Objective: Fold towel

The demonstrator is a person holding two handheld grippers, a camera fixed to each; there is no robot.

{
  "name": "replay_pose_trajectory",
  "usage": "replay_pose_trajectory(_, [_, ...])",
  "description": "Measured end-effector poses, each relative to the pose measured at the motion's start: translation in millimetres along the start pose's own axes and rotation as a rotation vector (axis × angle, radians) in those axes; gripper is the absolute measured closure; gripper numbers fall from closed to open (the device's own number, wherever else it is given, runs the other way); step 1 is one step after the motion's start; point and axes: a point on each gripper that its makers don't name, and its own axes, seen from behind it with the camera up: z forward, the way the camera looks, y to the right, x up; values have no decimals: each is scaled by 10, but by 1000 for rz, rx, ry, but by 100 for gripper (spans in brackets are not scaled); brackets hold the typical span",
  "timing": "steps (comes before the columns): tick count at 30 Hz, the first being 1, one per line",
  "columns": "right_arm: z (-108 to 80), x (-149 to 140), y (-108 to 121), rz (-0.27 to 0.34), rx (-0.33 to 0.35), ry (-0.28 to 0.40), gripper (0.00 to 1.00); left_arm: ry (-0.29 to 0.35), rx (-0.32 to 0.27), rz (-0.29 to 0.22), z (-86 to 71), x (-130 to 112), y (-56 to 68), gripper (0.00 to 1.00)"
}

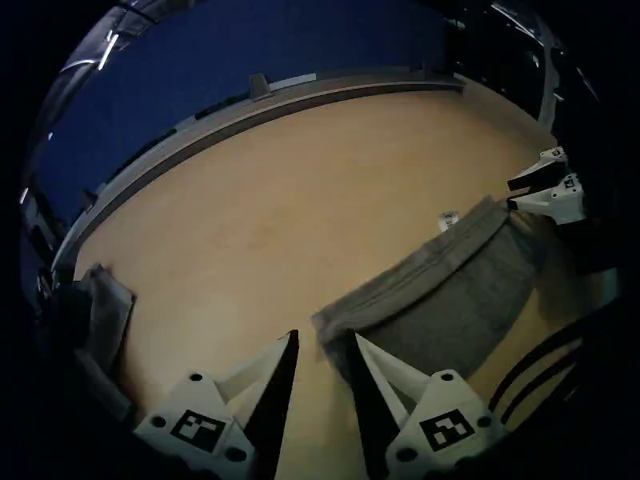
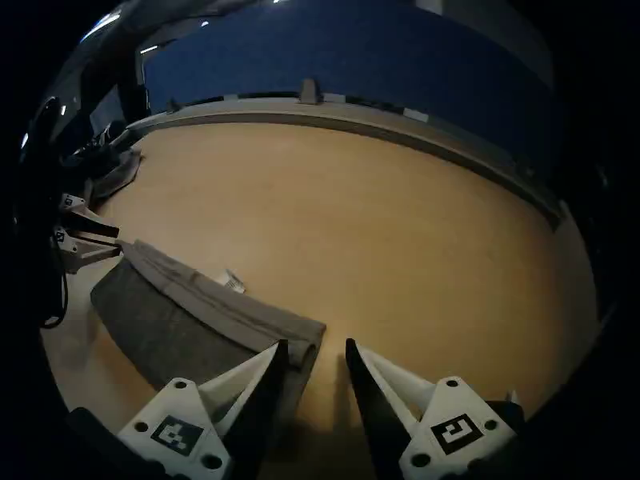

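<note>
The grey towel [image 1: 456, 296] lies flat on the pale wooden bench [image 1: 264, 216], doubled over along a thick hemmed edge, with a small white tag [image 1: 449, 220] poking out from that edge. In the left gripper view the towel spreads from the middle of the lower rim out toward 4 o'clock. Its near corner comes right up to the tips of the left gripper [image 1: 320, 352], whose jaws are spread with bare wood showing between them and nothing pinched. At 3 o'clock in that view, at the towel's far end, the white fingers of the right gripper [image 2: 314, 360] reach in just beside the cloth. In the right gripper view the towel runs from 6 o'clock out toward 8 o'clock. Here too the jaws stand spread: one finger lies over the corner of the cloth, the other over bare bench, and they grip nothing. The left gripper shows at 9 o'clock there, close to the towel's opposite end; whether it touches the cloth I cannot tell. A second heap of grey cloth [image 2: 116, 172] sits well apart near the bench edge, at 10 o'clock in the right gripper view. A blue partition [image 2: 360, 64] stands behind a grey rail [image 2: 344, 118] along the back of the bench.
</note>
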Motion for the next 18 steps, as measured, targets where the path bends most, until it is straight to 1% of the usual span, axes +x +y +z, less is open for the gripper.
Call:
replay_pose_trajectory(1, [12,11,16,0,-7,2,41,2,4,-2,8,15,-15,57])
replay_pose_trajectory(3, [35,37,49,0,-22,7,30,5,14,-5,24,47,-48,55])
replay_pose_trajectory(5, [46,68,75,1,-32,16,25,8,21,-9,27,76,-82,53])
replay_pose_trajectory(7, [43,94,93,1,-39,24,12,11,26,-12,21,96,-104,52])
replay_pose_trajectory(9, [31,116,107,1,-44,32,5,14,27,-16,7,109,-121,45])
replay_pose_trajectory(13, [-14,121,106,-1,-41,42,2,14,22,-23,-35,92,-130,16])
replay_pose_trajectory(15, [-43,115,97,-2,-36,45,0,15,18,-28,-61,79,-131,8])
replay_pose_trajectory(18, [-98,112,64,-1,-24,54,0,19,19,-40,-111,60,-146,7])
